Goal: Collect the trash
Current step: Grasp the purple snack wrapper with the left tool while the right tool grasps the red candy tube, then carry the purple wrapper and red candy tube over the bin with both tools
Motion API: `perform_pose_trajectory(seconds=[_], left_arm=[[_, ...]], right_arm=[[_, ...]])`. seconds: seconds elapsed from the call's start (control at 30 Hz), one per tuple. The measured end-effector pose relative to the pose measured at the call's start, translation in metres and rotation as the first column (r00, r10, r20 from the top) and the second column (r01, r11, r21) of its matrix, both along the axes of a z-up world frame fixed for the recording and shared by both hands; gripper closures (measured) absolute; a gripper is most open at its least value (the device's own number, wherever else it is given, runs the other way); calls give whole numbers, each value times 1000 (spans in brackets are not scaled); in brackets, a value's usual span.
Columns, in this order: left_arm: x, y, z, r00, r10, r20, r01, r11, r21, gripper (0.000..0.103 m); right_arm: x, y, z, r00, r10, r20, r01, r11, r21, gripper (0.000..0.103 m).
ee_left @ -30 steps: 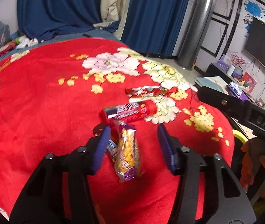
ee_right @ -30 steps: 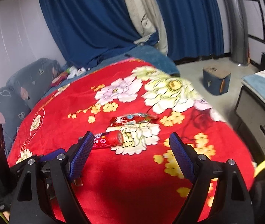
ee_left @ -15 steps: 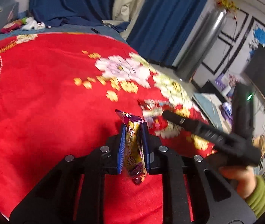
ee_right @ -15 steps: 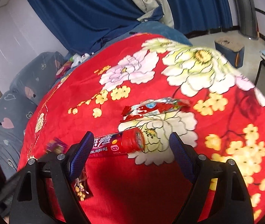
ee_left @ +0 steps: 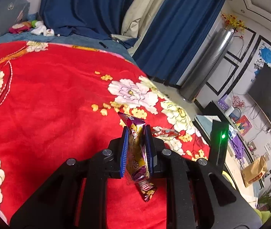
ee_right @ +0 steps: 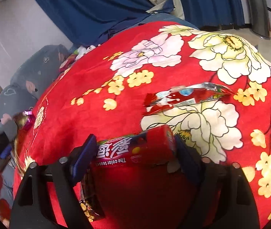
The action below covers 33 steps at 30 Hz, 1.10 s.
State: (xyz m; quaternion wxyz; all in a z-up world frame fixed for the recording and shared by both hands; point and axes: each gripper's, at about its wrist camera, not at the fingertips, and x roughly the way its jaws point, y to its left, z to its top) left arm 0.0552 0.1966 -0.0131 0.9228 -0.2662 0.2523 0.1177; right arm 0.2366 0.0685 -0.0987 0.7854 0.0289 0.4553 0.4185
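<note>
My left gripper [ee_left: 136,131] is shut on a yellow and purple snack wrapper [ee_left: 135,152], held upright above the red flowered blanket [ee_left: 49,105]. In the right wrist view a red candy tube [ee_right: 135,150] lies crosswise between the fingers of my right gripper [ee_right: 133,143], whose jaws are closing toward its two ends. A flat red and silver wrapper [ee_right: 183,97] lies just beyond the tube on a white flower. The held snack wrapper [ee_right: 24,120] shows blurred at the left edge. Another small wrapper [ee_right: 86,209] lies under the right gripper's left finger.
Grey heart-print pillows [ee_right: 30,80] and small toys [ee_left: 21,27] sit at the head of the bed. Blue curtains [ee_left: 89,5] hang behind. A tall silver cylinder [ee_left: 208,63], a television [ee_left: 268,99] and a cluttered low cabinet [ee_left: 236,126] stand off the bed's right side.
The left gripper shut on the snack wrapper and lifted it off the blanket. The right gripper came down over the red tube and its jaws narrowed around it.
</note>
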Motion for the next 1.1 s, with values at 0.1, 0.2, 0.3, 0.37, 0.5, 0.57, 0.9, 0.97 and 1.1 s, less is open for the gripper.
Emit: perform_pose_trajectory(seconds=[0.1, 0.2, 0.3, 0.37, 0.5, 0.57, 0.9, 0.97, 1.1], left_arm=[[0, -3, 3, 1000, -2, 12, 2, 1000, 13, 92], [0, -3, 3, 1000, -3, 12, 3, 1000, 11, 92], [0, -4, 3, 1000, -4, 13, 4, 1000, 13, 92], [1, -5, 3, 1000, -5, 16, 5, 1000, 11, 92], [3, -12, 5, 999, -27, 21, 26, 999, 21, 92], [4, -19, 6, 999, -45, 24, 44, 999, 30, 92], [15, -69, 10, 985, -170, 35, 167, 983, 81, 92], [17, -83, 11, 978, -204, 38, 199, 975, 100, 92], [19, -108, 13, 965, -259, 40, 253, 959, 129, 92]], right_arm=[[8, -15, -3, 994, -27, -105, 39, 994, 105, 57], [13, -29, -3, 984, -30, -176, 64, 980, 189, 67], [11, -45, 6, 981, -32, -194, 80, 966, 246, 68], [8, -54, 13, 981, -37, -189, 88, 959, 270, 69], [2, -80, 32, 986, -81, -144, 120, 951, 286, 69], [-2, -91, 42, 989, -112, -96, 135, 953, 273, 69], [-15, -158, 83, 960, -254, 114, 221, 944, 243, 70], [-17, -169, 88, 952, -276, 131, 237, 939, 248, 70], [-21, -190, 96, 935, -312, 168, 266, 931, 250, 70]])
